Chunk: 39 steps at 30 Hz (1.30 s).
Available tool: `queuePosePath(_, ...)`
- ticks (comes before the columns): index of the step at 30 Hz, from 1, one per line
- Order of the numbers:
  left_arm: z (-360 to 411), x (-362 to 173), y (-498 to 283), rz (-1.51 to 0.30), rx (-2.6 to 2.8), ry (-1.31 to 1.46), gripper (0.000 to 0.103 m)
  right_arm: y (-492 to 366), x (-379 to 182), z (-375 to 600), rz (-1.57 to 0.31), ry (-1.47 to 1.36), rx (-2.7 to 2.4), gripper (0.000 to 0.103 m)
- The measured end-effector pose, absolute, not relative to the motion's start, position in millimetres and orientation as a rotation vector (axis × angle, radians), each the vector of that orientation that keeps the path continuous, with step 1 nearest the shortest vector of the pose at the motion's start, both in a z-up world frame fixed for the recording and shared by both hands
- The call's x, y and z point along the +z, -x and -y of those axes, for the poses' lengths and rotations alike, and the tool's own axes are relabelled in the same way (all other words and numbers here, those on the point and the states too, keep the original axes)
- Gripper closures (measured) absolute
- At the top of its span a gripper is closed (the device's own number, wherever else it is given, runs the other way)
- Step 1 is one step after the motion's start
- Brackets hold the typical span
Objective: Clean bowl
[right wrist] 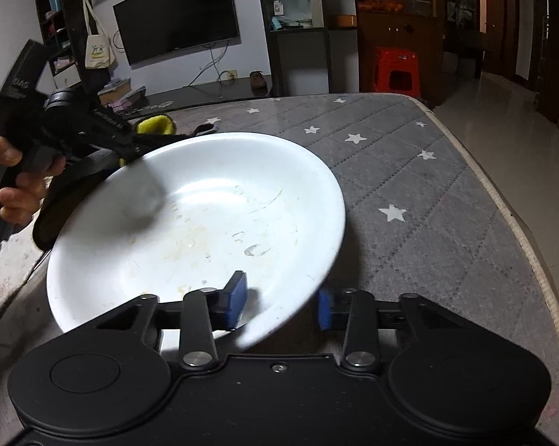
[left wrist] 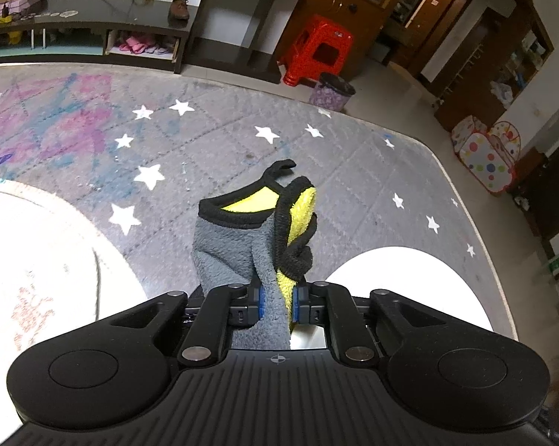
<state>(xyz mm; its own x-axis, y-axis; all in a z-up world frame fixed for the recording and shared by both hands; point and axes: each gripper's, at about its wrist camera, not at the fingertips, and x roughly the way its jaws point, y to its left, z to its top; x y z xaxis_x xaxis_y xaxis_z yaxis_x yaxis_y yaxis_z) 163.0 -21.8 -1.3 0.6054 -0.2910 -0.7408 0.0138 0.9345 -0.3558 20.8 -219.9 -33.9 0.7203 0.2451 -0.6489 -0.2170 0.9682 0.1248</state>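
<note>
A white shallow bowl (right wrist: 205, 215) with dried smears inside hangs tilted over the table, its near rim between the blue pads (right wrist: 236, 299) of my right gripper (right wrist: 281, 304), which is shut on it. In the left wrist view the bowl (left wrist: 409, 286) is a bright white shape at lower right. My left gripper (left wrist: 278, 303) is shut on a grey and yellow cloth (left wrist: 235, 245) with black trim that sticks up past the fingers. In the right wrist view the left gripper (right wrist: 131, 141) and the cloth (right wrist: 155, 124) sit just behind the bowl's far left rim, held by a hand (right wrist: 15, 178).
The table wears a grey quilted cover with white stars (right wrist: 428, 204); its edge runs down the right side. A pale round patterned mat (left wrist: 26, 260) lies at the left. On the floor beyond stand a red stool (left wrist: 316, 48) and a purple bin (left wrist: 331, 91).
</note>
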Motion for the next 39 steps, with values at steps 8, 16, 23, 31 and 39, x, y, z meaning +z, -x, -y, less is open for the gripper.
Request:
queuePosePath(8, 14, -2, -151, -0.936, -0.219, 0.353, 0.093, -32, -35, 228, -0.708, -0.04, 0.202, 0.071)
queuePosePath(16, 33, -2, -129, -0.948, -0.288, 0.309, 0.093, -57, -34, 252, -0.718, -0.053, 0.154, 0.07)
queuePosePath(23, 43, -2, -110, -0.953, -0.311, 0.292, 0.093, -72, -37, 260, -0.716, -0.03, 0.144, 0.063)
queuePosePath(31, 44, -7, -89, -0.956, -0.341, 0.328, 0.093, -90, -41, 259, -0.709, 0.0, 0.169, 0.053)
queuePosePath(39, 40, -10, -70, -0.944, -0.347, 0.373, 0.093, -93, -41, 257, -0.702, 0.02, 0.232, 0.047)
